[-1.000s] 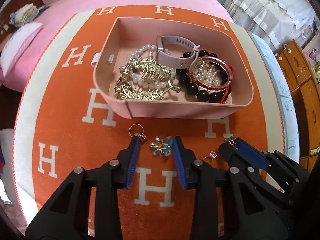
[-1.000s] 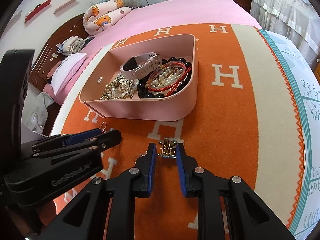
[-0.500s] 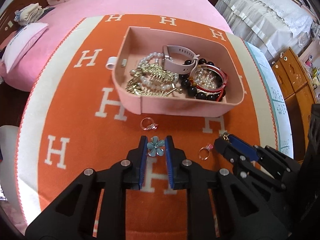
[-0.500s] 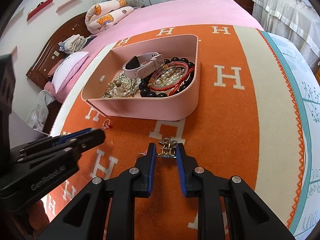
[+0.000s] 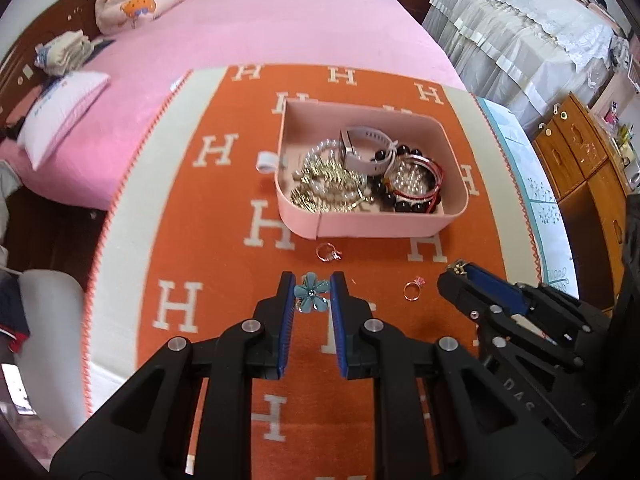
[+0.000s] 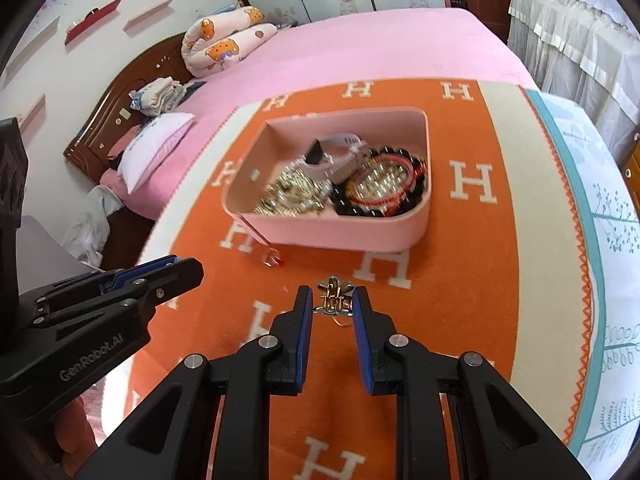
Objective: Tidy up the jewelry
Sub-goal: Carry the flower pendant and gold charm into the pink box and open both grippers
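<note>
My left gripper [image 5: 311, 285] is shut on a blue flower brooch [image 5: 311, 296] and holds it above the orange blanket [image 5: 208, 216]. My right gripper [image 6: 333, 295] is shut on a small gold clasp piece [image 6: 334, 298], also lifted; it shows at the right of the left wrist view [image 5: 460, 272]. Ahead stands a pink tray [image 5: 454, 152] [image 6: 340, 232] holding a watch, pearl strands, gold pieces, black beads and red bangles. Two rings lie on the blanket in front of the tray: one [image 5: 328, 252] near its corner, one [image 5: 412, 290] between the grippers.
The blanket covers a pink bed [image 5: 280, 28] with pillows [image 5: 60, 112] at the left. A wooden cabinet [image 5: 584, 176] stands at the right, a draped table [image 5: 520, 40] behind. The bed's edge drops off on the left.
Both grippers have risen and pulled back from the tray, carrying their pieces. The left gripper closed on the blue flower brooch a second ago.
</note>
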Demonstrator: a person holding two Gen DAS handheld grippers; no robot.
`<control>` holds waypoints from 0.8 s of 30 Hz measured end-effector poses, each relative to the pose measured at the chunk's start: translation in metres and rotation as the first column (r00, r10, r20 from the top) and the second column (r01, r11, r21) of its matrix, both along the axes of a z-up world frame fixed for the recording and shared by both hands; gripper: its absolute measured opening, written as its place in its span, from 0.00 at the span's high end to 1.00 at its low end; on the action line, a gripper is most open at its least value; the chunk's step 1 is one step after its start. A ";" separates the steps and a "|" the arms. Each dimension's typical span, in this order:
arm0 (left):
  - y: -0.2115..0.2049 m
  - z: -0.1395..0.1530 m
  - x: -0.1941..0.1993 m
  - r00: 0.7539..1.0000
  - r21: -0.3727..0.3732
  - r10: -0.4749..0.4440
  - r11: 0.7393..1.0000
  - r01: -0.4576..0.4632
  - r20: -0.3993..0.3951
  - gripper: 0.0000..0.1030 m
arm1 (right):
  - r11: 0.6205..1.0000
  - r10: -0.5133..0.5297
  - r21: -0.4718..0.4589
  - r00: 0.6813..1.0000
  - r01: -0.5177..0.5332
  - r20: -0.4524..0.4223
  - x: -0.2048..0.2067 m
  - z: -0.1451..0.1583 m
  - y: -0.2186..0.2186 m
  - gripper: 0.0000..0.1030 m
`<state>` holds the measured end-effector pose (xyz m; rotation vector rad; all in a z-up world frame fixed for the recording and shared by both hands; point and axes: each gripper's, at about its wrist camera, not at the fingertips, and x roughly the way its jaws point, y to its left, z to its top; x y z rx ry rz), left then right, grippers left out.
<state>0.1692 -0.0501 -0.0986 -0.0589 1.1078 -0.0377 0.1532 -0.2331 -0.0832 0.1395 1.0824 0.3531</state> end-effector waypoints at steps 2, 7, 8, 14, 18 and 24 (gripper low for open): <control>0.002 0.010 0.002 1.000 -0.005 -0.003 1.000 0.003 0.008 0.86 | 1.000 -0.005 0.009 1.000 0.005 0.017 0.001 0.014 0.000 0.81; 0.006 0.043 0.018 0.999 -0.021 -0.017 1.000 0.018 0.043 0.86 | 1.000 -0.017 0.021 0.997 0.015 0.076 0.008 0.056 -0.003 0.81; 0.007 0.051 0.023 0.998 -0.024 -0.023 0.999 0.025 0.054 0.86 | 1.000 -0.017 0.019 0.996 0.016 0.089 0.012 0.065 -0.005 0.81; 0.006 0.083 0.056 0.994 -0.028 -0.031 0.999 0.034 0.102 0.86 | 0.998 -0.037 0.046 0.985 0.030 0.167 0.046 0.115 -0.015 0.81; 0.004 0.081 0.084 0.995 -0.024 -0.034 0.999 0.037 0.094 0.86 | 0.999 -0.038 0.040 0.984 0.032 0.174 0.072 0.123 -0.014 0.81; -0.004 0.042 0.109 0.999 -0.010 -0.037 0.999 0.037 0.024 0.86 | 1.000 -0.012 0.004 0.996 0.012 0.086 0.100 0.085 -0.003 0.81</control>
